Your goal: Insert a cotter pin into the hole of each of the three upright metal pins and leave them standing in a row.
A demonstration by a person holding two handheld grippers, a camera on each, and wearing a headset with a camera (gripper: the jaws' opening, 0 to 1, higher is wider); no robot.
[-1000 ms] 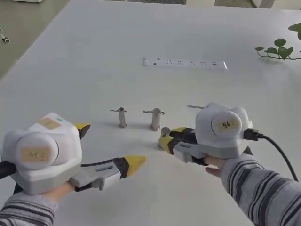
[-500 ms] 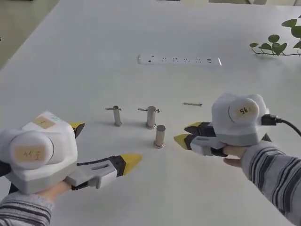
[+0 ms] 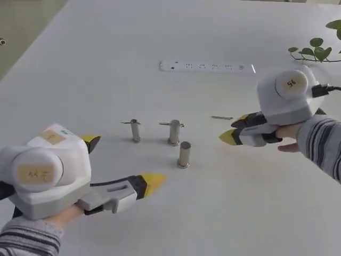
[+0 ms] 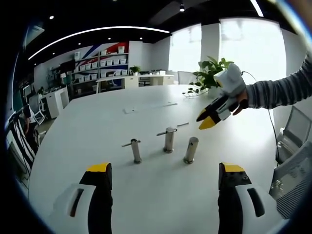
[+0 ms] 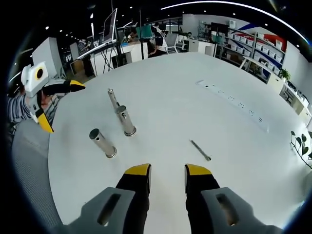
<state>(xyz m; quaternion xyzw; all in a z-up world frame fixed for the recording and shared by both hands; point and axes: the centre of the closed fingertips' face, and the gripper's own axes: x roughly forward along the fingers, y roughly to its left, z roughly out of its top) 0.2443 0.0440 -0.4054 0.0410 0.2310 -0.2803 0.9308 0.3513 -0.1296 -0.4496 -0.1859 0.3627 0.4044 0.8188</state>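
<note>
Two upright pins [image 3: 174, 133] behind the bare pin [image 3: 184, 154] carry cotter pins [image 3: 165, 124]; one loose cotter pin [image 3: 221, 118] lies right of it. Your left gripper [image 3: 123, 161] has its fingers wide apart, your right gripper [image 3: 235, 128] has them barely parted, both empty.

Left hand-held gripper [image 3: 123, 161] agape, right one [image 3: 235, 128] ajar

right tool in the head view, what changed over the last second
The right tool pulled back from the bare upright metal pin, which it left standing, and moved right and away toward the loose cotter pin. The left tool and the two metal pins already fitted with cotter pins stayed put.
</note>
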